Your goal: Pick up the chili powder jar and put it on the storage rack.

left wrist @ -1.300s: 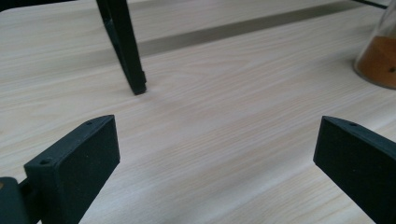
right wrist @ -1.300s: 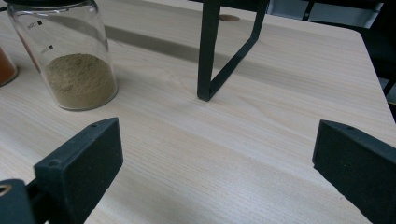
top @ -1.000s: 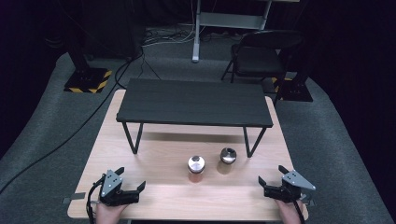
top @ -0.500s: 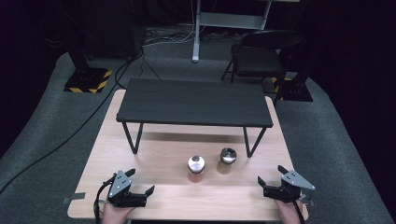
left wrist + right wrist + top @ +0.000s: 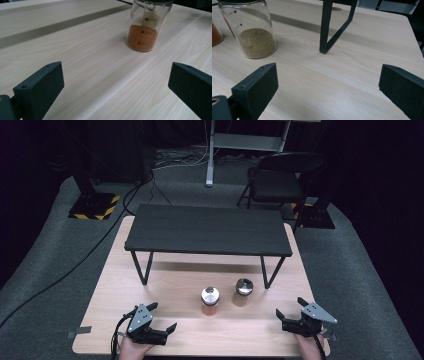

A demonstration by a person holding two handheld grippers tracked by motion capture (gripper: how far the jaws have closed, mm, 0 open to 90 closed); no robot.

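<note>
Near edge of the table (image 5: 175,340): left gripper (image 5: 159,326) low by the near-left corner, jaws spread wide, nothing held. Right gripper (image 5: 289,310) by the near-right corner, likewise wide and empty.

Farther in, mid-table: orange-powder jar (image 5: 210,302), tan-powder jar (image 5: 243,291) just beside it, both upright, apart. Behind them the black shelf (image 5: 207,230).

Risks, as I judge: a low or off-centre approach could tip either tall jar; reaching one may knock its neighbour; the right jaws could snag the shelf leg (image 5: 325,30).
</note>
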